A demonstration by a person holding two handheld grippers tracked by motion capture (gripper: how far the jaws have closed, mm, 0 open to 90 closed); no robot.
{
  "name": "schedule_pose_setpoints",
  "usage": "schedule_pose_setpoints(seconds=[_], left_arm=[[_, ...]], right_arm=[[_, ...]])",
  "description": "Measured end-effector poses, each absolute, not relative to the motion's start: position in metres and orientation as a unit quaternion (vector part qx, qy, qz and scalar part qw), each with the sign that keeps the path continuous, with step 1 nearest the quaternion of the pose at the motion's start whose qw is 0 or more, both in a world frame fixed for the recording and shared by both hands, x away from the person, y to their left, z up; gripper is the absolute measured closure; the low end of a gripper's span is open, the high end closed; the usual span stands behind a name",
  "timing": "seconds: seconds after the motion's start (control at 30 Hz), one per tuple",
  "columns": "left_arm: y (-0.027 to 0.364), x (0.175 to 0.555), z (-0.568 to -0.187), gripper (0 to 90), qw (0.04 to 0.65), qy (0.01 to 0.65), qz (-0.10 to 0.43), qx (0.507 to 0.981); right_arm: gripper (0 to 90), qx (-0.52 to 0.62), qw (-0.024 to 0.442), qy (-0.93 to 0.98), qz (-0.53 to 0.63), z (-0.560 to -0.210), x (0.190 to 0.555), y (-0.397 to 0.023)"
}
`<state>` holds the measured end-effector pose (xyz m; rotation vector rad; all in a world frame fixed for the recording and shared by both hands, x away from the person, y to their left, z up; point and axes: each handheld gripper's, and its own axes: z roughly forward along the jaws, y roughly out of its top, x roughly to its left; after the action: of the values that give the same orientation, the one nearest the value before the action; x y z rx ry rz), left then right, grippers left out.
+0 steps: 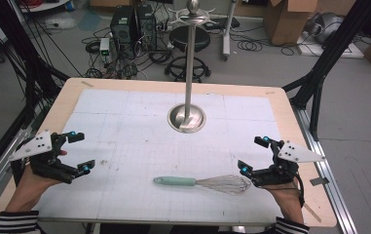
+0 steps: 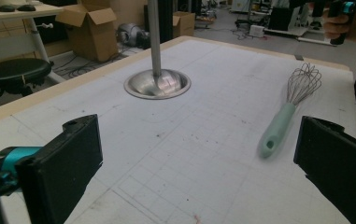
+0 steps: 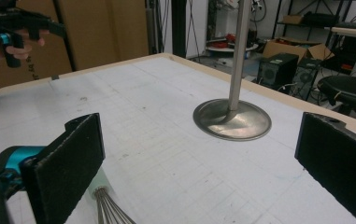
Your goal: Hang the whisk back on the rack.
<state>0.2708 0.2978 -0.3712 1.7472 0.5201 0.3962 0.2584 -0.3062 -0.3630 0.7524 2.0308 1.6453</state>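
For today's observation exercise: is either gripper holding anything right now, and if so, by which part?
Nothing is held. The left gripper and right gripper both stand open over the table, and the whisk lies untouched between them.

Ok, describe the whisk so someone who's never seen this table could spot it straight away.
On the white gridded mat covering the wooden table, look toward the person's edge, nearer than the steel pole stand. The wire balloon whisk with a mint-green handle lies flat there, its wires pointing toward the right gripper.
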Motion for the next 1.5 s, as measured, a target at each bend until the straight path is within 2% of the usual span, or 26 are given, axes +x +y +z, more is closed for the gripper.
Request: schedule_pose_setpoints(seconds=[0.3, 0.7, 0.97, 1.5], left_arm=[[0.306, 0.269, -0.374, 1.7, 0.590, 0.226, 0.187, 0.752], [0.306, 0.272, -0.375, 1.7, 0.580, 0.226, 0.185, 0.760], [0.306, 0.274, -0.374, 1.7, 0.586, 0.230, 0.184, 0.755], [0.305, 0.276, -0.373, 1.7, 0.586, 0.239, 0.180, 0.753]], right_arm=[[0.0, 0.236, 0.208, 0.745, 0.588, -0.351, 0.257, -0.291], [0.0, 0.186, 0.143, 0.808, 0.540, -0.334, 0.272, -0.255], [0.0, 0.147, 0.125, 0.855, 0.481, -0.326, 0.281, -0.228], [0.0, 0.095, 0.082, 0.915, 0.383, -0.339, 0.294, -0.169]])
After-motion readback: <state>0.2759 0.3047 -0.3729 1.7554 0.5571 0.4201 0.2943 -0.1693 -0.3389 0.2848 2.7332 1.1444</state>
